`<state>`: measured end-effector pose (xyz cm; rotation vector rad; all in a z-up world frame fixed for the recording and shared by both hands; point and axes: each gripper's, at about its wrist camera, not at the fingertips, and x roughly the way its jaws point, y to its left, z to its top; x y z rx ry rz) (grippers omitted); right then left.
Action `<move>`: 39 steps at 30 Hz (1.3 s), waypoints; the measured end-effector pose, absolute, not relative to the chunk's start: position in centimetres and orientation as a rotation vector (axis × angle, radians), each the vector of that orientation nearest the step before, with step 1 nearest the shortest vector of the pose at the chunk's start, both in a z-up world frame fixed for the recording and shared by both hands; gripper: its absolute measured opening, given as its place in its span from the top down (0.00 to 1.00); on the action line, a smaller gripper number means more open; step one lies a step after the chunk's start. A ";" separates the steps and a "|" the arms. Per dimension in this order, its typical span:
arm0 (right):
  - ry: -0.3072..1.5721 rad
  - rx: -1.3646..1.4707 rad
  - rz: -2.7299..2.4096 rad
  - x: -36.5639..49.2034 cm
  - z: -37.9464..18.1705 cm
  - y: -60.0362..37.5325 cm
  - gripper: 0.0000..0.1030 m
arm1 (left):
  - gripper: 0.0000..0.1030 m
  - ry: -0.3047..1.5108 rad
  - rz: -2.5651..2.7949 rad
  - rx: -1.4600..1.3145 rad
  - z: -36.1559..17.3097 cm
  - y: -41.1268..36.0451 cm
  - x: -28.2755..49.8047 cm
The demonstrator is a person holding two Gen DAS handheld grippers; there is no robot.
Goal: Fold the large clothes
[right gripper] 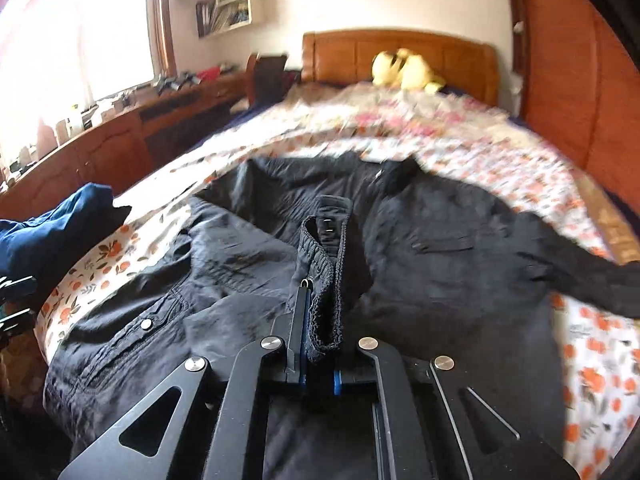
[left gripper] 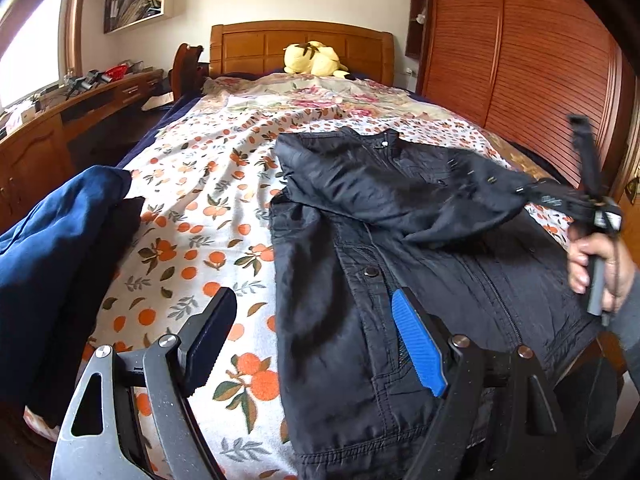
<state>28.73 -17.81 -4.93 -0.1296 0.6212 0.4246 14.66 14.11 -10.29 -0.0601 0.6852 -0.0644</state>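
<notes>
We see the black jacket (left gripper: 360,248) spread on the near right of the bed (left gripper: 208,200), over its orange-printed sheet. Our left tongs (left gripper: 316,344) hang apart above the jacket's near left edge, holding nothing. Our right tongs (right gripper: 320,320) are clamped on the ribbed sleeve cuff (right gripper: 324,276), lifted over the jacket's middle. A blue garment (left gripper: 52,248) lies near left.

jacket (left gripper: 360,248) lies on the bed (left gripper: 224,184), plush toy (left gripper: 314,60) behind by the headboard (left gripper: 256,44).
</notes>
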 end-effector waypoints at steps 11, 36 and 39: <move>0.592 -0.080 0.254 23.1 -6.6 -21.6 0.88 | 0.22 0.678 -0.132 -0.037 -9.9 10.6 15.4; 0.676 -0.105 0.278 27.0 -5.2 -25.9 0.51 | 0.22 0.699 -0.233 0.016 -9.5 4.6 14.8; 0.712 -0.111 0.239 29.8 -5.9 -25.9 0.51 | 0.22 0.696 -0.224 0.017 -9.6 4.3 14.6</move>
